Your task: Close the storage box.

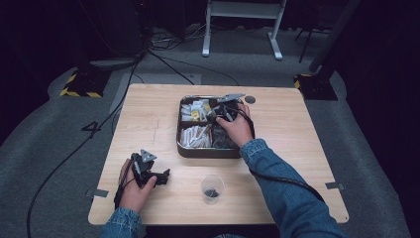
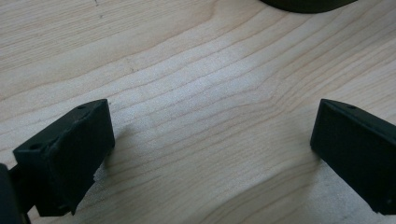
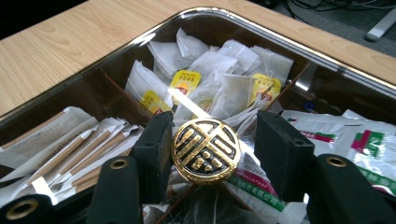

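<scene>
Black jaws flank a round, embossed gold knob (image 3: 206, 150), perhaps metal.

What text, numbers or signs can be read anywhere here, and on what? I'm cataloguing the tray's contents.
"4": dark mark on the grey floor, left of the table.
Gold ornamental sign on the round knob: a stylised emblem, not readable as a word.
Yellow tea bag tags: print too blurred to read.
Green strip on the white sachets: characters too blurred to read.
</scene>
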`<state>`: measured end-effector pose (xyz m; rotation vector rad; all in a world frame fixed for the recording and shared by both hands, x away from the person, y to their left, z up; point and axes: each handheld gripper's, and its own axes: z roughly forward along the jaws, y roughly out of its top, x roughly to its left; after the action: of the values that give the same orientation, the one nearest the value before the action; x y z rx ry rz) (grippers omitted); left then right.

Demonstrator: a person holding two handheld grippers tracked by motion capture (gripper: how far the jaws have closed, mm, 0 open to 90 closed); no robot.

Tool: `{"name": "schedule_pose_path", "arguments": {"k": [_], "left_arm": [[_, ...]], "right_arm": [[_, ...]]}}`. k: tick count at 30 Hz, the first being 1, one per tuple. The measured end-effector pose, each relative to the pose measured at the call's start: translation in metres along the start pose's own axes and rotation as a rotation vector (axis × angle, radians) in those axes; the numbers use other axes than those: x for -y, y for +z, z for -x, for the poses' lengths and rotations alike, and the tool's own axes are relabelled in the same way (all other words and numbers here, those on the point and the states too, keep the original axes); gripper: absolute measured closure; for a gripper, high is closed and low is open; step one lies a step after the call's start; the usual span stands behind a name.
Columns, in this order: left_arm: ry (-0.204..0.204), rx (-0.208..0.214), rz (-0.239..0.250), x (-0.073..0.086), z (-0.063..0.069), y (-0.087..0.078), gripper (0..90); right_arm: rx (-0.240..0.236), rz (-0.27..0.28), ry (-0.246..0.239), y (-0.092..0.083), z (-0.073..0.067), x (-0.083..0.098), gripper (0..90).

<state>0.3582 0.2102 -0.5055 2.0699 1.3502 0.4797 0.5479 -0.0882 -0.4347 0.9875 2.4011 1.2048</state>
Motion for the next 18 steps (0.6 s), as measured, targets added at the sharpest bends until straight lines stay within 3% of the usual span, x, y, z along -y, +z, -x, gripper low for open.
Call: {"name": "schedule_pose_path", "arguments": {"k": [18], "left_arm": [[0.008,0.003,-0.005,0.0,-0.001,-0.001,0.4]], "right_arm": [[-0.033,0.071,0.015,-0.045,0.004,-0.011,43.8]]}}
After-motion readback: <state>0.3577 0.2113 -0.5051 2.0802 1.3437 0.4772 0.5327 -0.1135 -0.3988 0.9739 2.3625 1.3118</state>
